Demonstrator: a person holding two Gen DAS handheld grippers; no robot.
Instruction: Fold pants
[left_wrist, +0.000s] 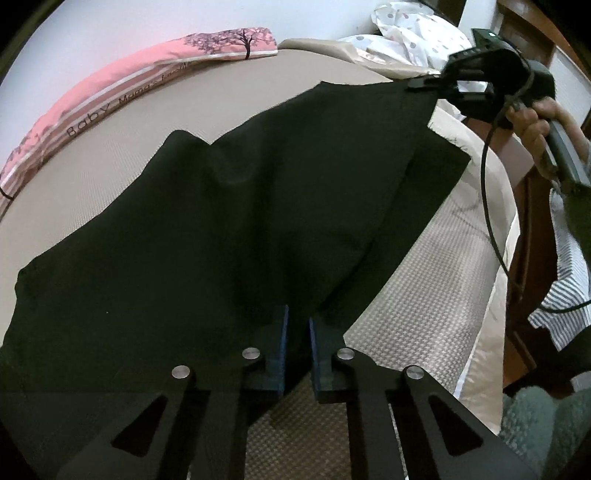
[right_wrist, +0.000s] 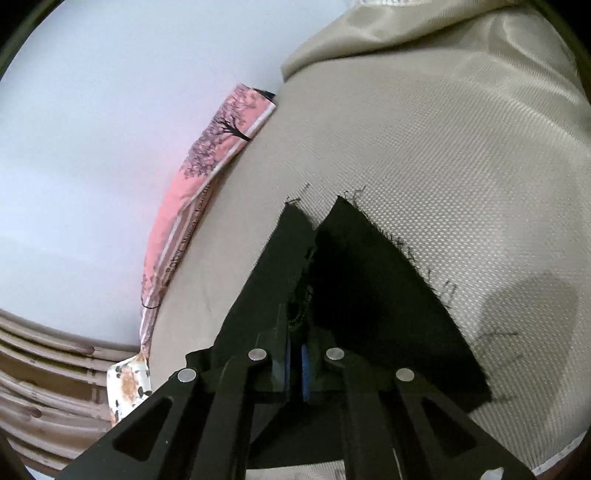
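The black pants (left_wrist: 229, 221) are lifted above a beige bed cover (left_wrist: 110, 155), stretched between both grippers. My left gripper (left_wrist: 296, 332) is shut on the pants' near edge, blue pads pinching the cloth. My right gripper (left_wrist: 428, 83) shows at the upper right of the left wrist view, shut on the far corner of the pants. In the right wrist view my right gripper (right_wrist: 295, 354) is shut on the pants (right_wrist: 369, 295), whose frayed edge hangs over the bed cover (right_wrist: 424, 147).
A pink pillow (left_wrist: 110, 92) with a tree print lies along the bed's far edge by the white wall; it also shows in the right wrist view (right_wrist: 199, 199). A white dotted cloth (left_wrist: 413, 37) lies at the back. The wooden bed frame (left_wrist: 524, 206) runs along the right.
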